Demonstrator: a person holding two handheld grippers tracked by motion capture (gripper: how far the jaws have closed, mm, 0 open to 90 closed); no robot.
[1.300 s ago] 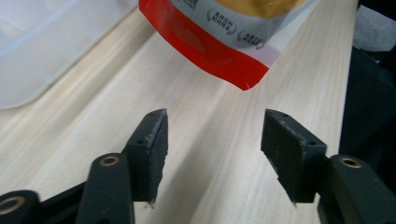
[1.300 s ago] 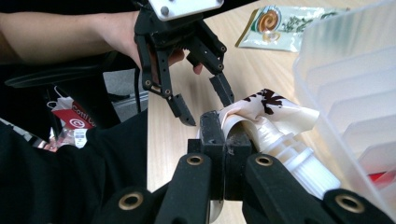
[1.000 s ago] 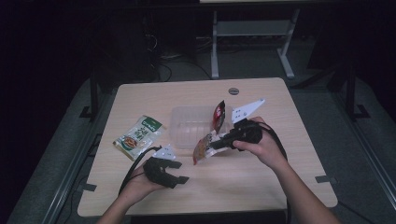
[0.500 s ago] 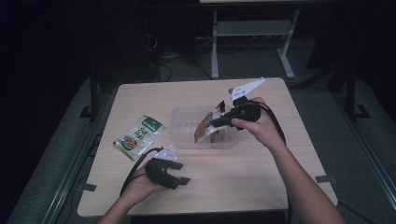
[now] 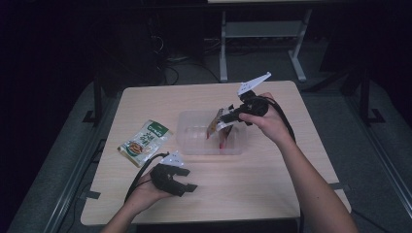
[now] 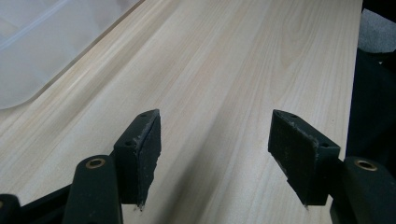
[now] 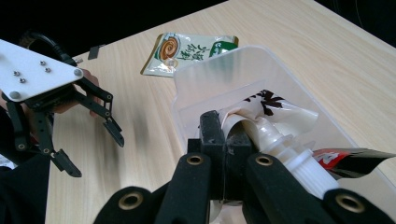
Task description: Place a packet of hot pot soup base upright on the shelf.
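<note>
While the wooden table [image 5: 272, 179] carries everything, the clear plastic bin [image 5: 194, 138] sits near its middle, directly beneath the jaws of the right gripper [image 5: 228, 118]. Those jaws are pressed fully together on the top edge of a spouted pouch [image 5: 217, 127], which hangs from them over the bin's interior; in the right gripper view the pouch [image 7: 275, 116] bulges just ahead of the clamped pads, its white screw spout beside them, with the bin's wall [image 7: 219, 74] curving around beyond. A green-and-white sachet [image 5: 144, 142] lies flat on the table, well apart from both pairs of jaws, on the far side of the bin from the right gripper. The left gripper [image 5: 187, 187] rests low over bare wood, jaws spread wide with nothing between them; the bin's corner [image 6: 42, 51] lies ahead of the jaws and to one side.
</note>
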